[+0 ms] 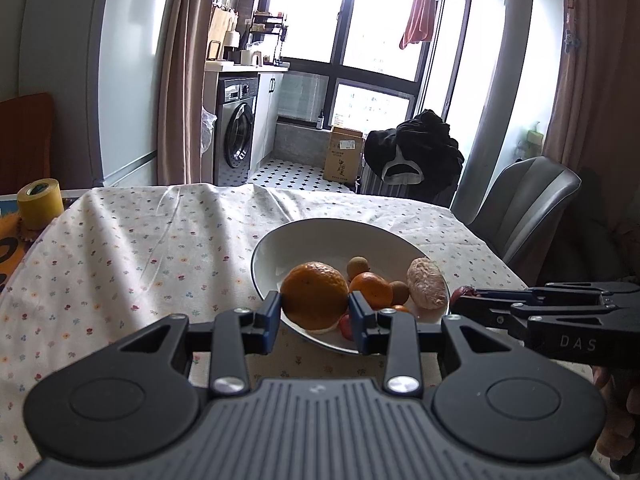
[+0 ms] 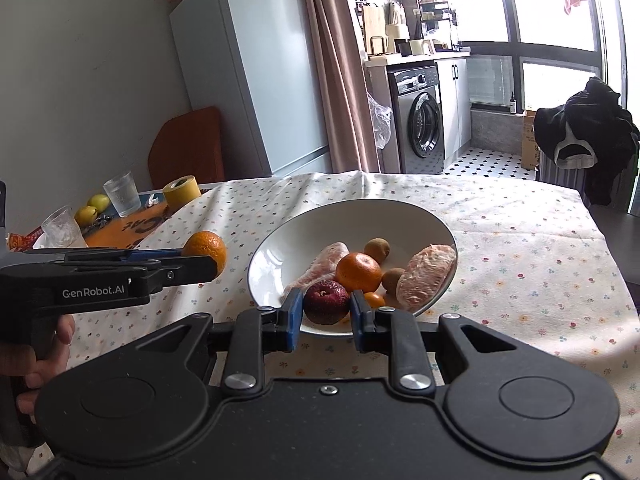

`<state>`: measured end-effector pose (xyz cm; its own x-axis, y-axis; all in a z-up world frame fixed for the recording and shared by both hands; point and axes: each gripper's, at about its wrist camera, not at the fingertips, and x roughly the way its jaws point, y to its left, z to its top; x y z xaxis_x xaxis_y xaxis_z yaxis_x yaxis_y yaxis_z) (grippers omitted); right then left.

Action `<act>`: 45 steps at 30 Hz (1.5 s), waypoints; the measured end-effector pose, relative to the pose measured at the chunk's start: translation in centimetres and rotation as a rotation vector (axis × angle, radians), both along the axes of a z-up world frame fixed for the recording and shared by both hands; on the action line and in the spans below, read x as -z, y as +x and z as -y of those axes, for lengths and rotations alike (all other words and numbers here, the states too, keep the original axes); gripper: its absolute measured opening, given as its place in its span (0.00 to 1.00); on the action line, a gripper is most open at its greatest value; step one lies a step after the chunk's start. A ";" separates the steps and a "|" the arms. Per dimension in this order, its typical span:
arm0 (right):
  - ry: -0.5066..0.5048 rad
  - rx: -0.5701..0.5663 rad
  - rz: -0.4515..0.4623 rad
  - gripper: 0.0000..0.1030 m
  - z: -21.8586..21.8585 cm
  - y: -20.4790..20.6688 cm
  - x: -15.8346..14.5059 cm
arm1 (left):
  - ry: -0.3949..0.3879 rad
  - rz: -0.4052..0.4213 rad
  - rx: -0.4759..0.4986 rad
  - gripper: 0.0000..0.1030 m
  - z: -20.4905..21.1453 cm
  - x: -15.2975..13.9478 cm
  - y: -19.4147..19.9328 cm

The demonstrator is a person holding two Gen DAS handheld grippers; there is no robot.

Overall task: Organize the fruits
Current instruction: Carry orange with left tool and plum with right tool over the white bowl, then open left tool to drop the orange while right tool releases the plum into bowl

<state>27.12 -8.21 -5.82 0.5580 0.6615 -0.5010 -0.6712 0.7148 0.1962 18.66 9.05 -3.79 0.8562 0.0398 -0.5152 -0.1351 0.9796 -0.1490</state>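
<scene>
My left gripper point(image 1: 316, 309) is shut on a large orange point(image 1: 314, 298), held above the near rim of a white bowl point(image 1: 320, 225). In the right wrist view the same orange point(image 2: 206, 251) hangs left of the bowl point(image 2: 360, 208) in the left gripper point(image 2: 200, 261). My right gripper point(image 2: 326, 314) is shut on a dark red fruit point(image 2: 326, 301) over the bowl's near edge. Its tips point(image 1: 460, 305) and the red fruit point(image 1: 464, 292) also show in the left wrist view. Inside the bowl lie a mandarin point(image 2: 358, 272), two small brown fruits point(image 2: 378, 249), and peeled citrus pieces point(image 2: 426, 276).
A flowered cloth point(image 1: 140, 248) covers the table. At its left end are a yellow tape roll point(image 2: 182, 192), two glasses point(image 2: 122, 194), and two yellow-green fruits point(image 2: 98, 202). A grey chair point(image 1: 520, 208) stands at the table's right side. A hand point(image 2: 44, 360) grips the left tool.
</scene>
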 end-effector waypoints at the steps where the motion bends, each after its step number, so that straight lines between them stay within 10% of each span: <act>1: 0.000 0.004 0.001 0.23 0.0 0.2 0.0 | 0.000 -0.001 0.000 0.34 -0.1 0.0 0.3; 25: 0.011 0.046 -0.027 0.23 -0.1 5.5 1.1 | -0.053 -0.062 -0.009 0.34 -1.7 2.8 7.1; 45: 0.005 0.059 -0.009 0.23 -1.4 7.6 0.9 | -0.057 -0.036 -0.078 0.58 -3.3 1.8 4.1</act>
<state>34.76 -6.84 -6.75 0.5916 0.6298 -0.5033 -0.6259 0.7523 0.2058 22.76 12.31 -5.57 0.8324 0.0752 -0.5491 -0.2170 0.9559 -0.1981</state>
